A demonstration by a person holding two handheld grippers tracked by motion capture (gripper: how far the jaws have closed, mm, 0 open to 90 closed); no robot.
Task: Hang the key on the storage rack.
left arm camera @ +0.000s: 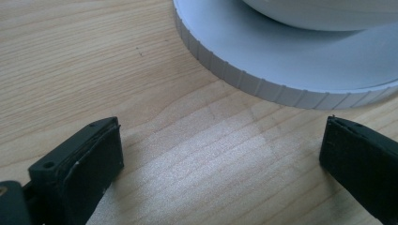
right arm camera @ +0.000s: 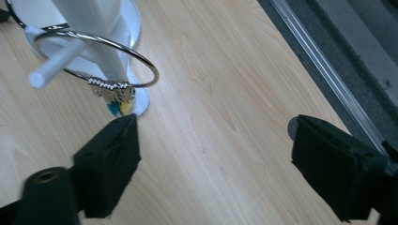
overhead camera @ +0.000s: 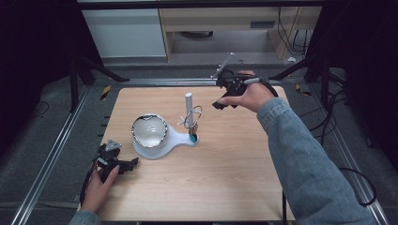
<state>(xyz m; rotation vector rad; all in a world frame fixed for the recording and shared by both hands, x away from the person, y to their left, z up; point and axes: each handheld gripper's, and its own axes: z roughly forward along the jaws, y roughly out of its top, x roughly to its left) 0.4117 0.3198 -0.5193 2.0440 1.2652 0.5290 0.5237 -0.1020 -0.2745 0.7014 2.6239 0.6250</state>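
A white stand (overhead camera: 180, 137) sits mid-table, with a round bowl (overhead camera: 149, 130) on its wide end and an upright post (overhead camera: 188, 104) bearing side pegs. A metal ring (right arm camera: 101, 56) with small charms hangs on a peg (right arm camera: 54, 63) of the post. My left gripper (overhead camera: 127, 165) rests open on the wood at the front left, its jaws facing the stand's ribbed base rim (left arm camera: 263, 86). My right gripper (overhead camera: 224, 104) is held open above the table's far right, to the right of the post, with nothing between its jaws.
The wooden table (overhead camera: 225, 164) has bare room on its right half and along the front. Metal rails (overhead camera: 51, 154) run beside both table sides, and cables (overhead camera: 328, 117) lie on the floor at the right. A cabinet (overhead camera: 124, 30) stands beyond the far edge.
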